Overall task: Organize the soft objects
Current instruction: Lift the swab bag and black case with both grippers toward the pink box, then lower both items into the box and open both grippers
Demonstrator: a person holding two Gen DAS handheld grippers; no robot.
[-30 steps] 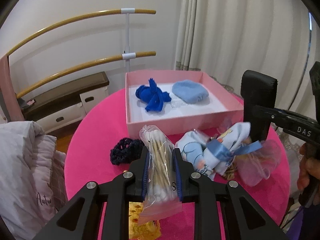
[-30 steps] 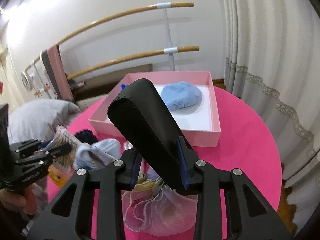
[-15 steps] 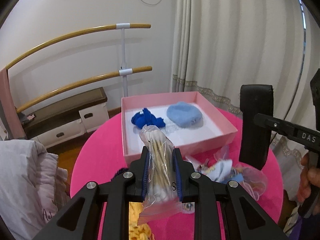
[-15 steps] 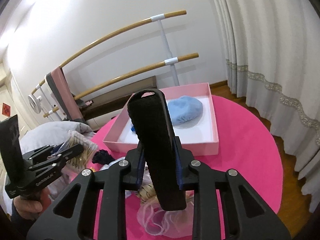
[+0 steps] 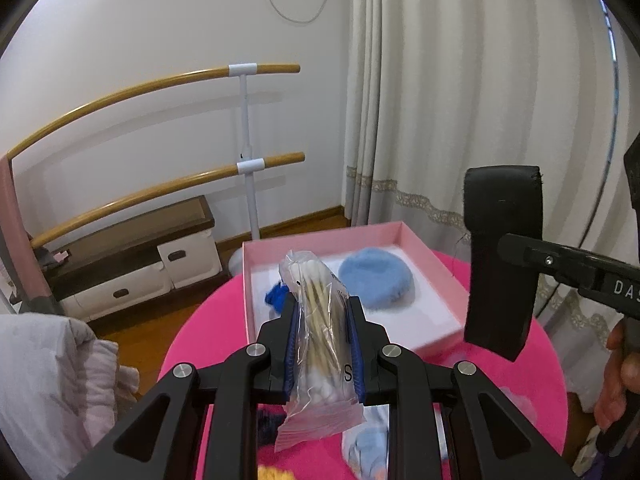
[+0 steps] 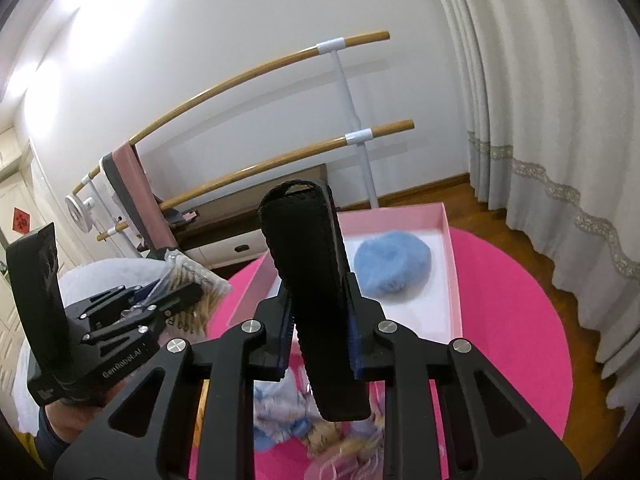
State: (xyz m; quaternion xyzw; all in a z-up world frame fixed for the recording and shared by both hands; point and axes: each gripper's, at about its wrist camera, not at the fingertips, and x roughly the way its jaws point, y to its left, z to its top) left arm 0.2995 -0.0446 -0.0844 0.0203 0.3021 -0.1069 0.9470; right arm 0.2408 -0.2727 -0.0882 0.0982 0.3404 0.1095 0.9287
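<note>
The left gripper (image 5: pixel 323 344) is clamped on a clear bag of swabs (image 5: pixel 320 336), which stands up between its blue pads, the zip end hanging below. The right gripper (image 6: pixel 320 332) has just finished closing and now pinches a black strap (image 6: pixel 316 300) that rises upright between its fingers and hangs down below them. Both are held above a round pink table (image 6: pixel 508 320). At the table's near edge, under the grippers, lies a heap of soft things: a pale blue printed cloth (image 6: pixel 280 408), a sheer pink pouch (image 6: pixel 340 464), a dark knit piece (image 5: pixel 266 426) and something yellow (image 5: pixel 276 474), all partly hidden. At the far edge sits an open pink box (image 5: pixel 436 264). Inside it a light blue puff (image 5: pixel 374 282) rests near the far right corner, and a dark blue piece (image 5: pixel 276 296) lies toward its left wall, mostly behind the bag. Beyond the table stand two wooden rails (image 5: pixel 160 84), a low cabinet (image 5: pixel 132 264) and a cream curtain (image 5: pixel 480 100)
</note>
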